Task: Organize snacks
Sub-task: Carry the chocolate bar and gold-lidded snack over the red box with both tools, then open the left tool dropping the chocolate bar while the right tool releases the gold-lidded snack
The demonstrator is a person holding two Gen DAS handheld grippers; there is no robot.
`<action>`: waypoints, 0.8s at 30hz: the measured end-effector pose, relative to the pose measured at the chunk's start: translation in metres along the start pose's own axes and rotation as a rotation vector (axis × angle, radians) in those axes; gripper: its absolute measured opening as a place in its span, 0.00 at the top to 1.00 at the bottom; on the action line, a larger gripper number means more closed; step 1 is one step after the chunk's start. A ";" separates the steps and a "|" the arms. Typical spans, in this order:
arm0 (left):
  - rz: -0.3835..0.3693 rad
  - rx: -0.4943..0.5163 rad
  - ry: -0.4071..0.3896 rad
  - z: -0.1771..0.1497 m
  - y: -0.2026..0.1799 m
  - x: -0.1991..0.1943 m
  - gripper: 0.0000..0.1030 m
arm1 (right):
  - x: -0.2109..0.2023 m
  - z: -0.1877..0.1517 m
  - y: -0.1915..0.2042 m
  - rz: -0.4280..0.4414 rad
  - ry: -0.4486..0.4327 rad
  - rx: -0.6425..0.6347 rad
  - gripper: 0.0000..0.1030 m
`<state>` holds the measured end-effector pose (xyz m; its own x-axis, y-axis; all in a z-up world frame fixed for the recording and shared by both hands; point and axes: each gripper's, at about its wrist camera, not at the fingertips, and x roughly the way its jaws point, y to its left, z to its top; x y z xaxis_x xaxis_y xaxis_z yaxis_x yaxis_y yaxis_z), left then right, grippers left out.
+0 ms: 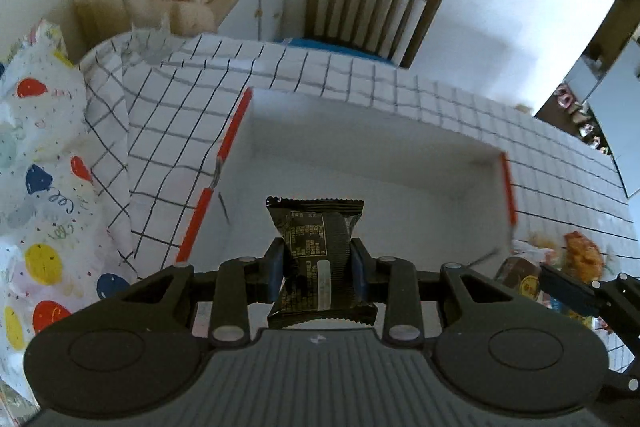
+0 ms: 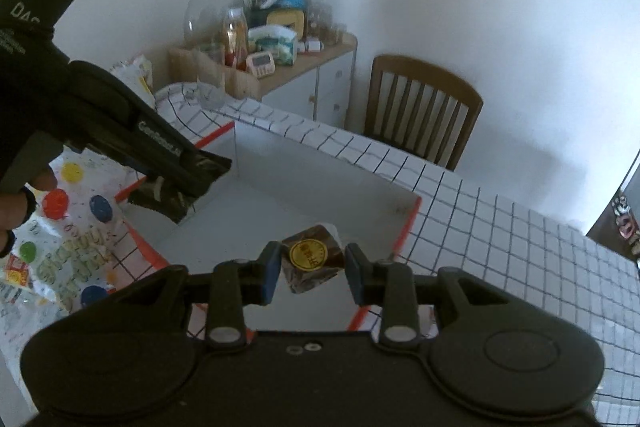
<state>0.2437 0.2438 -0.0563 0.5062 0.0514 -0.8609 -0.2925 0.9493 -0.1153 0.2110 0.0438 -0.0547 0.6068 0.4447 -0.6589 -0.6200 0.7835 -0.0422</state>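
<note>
**Set both snacks down inside the box before you let go**

The black snack packet [image 1: 320,255] is clamped upright between the blue pads of your left gripper [image 1: 318,269], gripped at about its middle, its crimped top edge pointing ahead over the white box with the red rim [image 1: 236,123]. Your right gripper [image 2: 310,273] is closed on a brown pastry in clear wrap with a yellow round label [image 2: 310,255]; it sits between the pads and hangs over the near right part of the same box. In the right wrist view your left gripper [image 2: 176,195] shows at the box's left edge, its packet just past the rim.

The box looks empty, so you have room. Judging from this, the step is the drop-off. Bring each gripper lower, toward the white floor, so the snacks do not bounce or tip out. Keep the two hands well apart, one to each side, so the packets land side by side and not stacked. Mind the left rim: the black packet is near it and could catch. Open the fingers only once each snack is clear of the walls.

The box rests on a grid-pattern tablecloth [image 2: 500,227]; a balloon-print bag [image 1: 44,187] lies to the left, and a wooden chair [image 1: 372,7] stands beyond.
</note>
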 end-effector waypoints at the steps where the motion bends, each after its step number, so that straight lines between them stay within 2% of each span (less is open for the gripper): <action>1: 0.001 -0.005 0.010 0.001 0.003 0.006 0.68 | 0.007 0.001 0.001 -0.004 0.015 0.006 0.68; 6: 0.014 0.036 0.051 0.007 0.006 0.036 0.68 | 0.040 0.002 0.003 -0.009 0.095 0.029 0.68; 13: 0.020 0.033 0.134 0.011 0.010 0.078 0.68 | 0.078 -0.004 0.007 -0.015 0.207 0.020 0.68; 24: 0.009 0.064 0.225 0.012 -0.005 0.108 0.68 | 0.109 -0.006 0.009 -0.012 0.304 0.023 0.68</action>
<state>0.3095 0.2486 -0.1423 0.3083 -0.0038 -0.9513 -0.2408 0.9671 -0.0819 0.2688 0.0964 -0.1314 0.4354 0.2878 -0.8530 -0.6000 0.7991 -0.0366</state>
